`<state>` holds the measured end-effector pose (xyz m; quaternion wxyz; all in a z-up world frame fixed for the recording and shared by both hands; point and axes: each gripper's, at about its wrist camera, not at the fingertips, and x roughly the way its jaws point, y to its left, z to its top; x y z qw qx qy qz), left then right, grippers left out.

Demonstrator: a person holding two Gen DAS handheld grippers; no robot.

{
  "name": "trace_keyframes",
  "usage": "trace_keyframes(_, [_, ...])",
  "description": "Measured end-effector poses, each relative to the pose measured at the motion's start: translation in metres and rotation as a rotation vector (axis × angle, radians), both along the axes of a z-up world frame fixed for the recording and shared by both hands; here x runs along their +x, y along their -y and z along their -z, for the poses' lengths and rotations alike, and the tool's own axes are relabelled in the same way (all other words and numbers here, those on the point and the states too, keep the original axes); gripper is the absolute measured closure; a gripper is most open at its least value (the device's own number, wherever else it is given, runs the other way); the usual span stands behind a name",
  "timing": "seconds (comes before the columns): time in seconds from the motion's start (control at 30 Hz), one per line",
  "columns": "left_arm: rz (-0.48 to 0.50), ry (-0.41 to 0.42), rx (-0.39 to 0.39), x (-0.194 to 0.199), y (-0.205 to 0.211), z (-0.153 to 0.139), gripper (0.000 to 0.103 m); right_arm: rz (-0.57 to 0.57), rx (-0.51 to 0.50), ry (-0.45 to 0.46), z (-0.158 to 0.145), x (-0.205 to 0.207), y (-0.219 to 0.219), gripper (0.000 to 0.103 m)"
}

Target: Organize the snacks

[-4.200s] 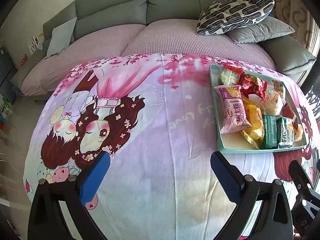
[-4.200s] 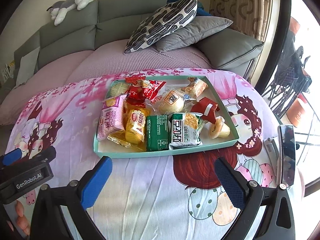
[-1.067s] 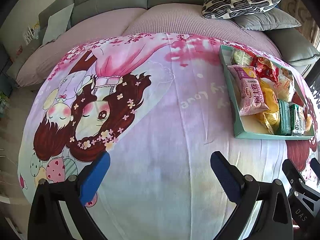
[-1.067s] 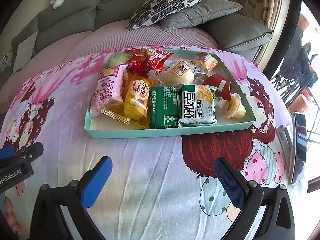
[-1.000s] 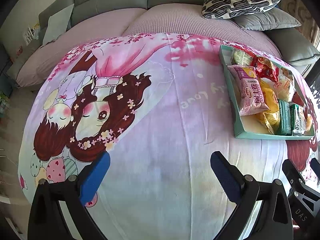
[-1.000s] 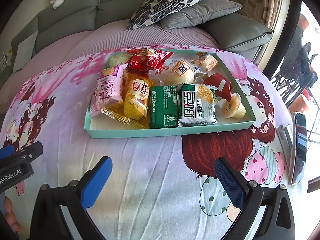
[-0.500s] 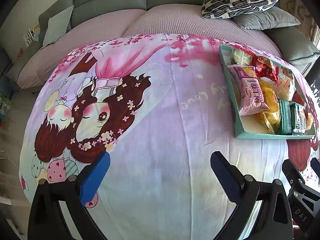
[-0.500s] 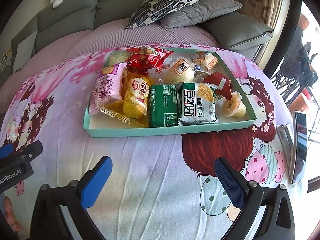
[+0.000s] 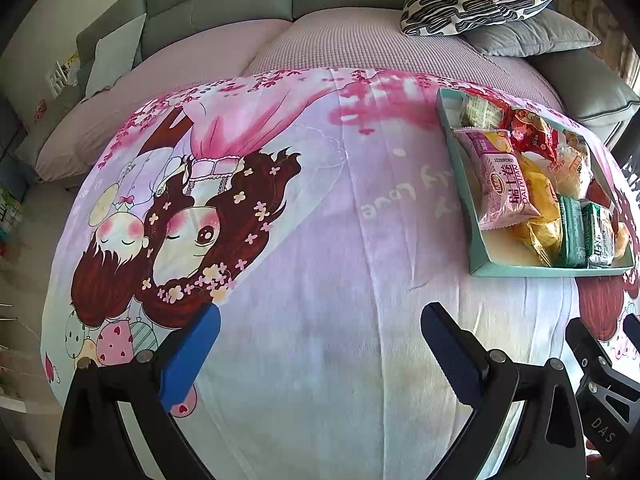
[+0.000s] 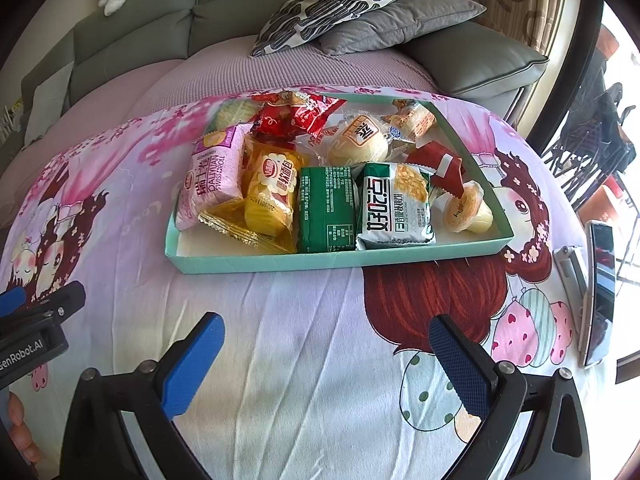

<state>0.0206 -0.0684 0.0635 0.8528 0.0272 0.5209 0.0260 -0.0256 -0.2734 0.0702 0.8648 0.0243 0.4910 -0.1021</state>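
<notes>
On the bench's cartoon cloth sits the teal tray, full of snacks: a pink roll pack, a yellow bread pack, a green pack, a white pack, a jelly cup, a red bag and a round bun behind. Compared with four seconds back, the right gripper has come closer to the tray, which now fills more of its view; since half a second ago almost nothing has shifted. Its blue-padded jaws stand wide apart and hold nothing. The left gripper is likewise wide open and empty, hovering over bare cloth, with the tray off to its right. A phone lies near the cloth's right edge. A sofa stands beyond.
</notes>
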Motion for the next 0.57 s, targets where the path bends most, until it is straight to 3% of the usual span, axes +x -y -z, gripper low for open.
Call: trace_keyframes(0.57, [-0.011, 0.009, -0.004, -0.0004, -0.0019, -0.0011, 0.003, 0.001, 0.002, -0.008, 0.0019, 0.0011, 0.0015, 0.0])
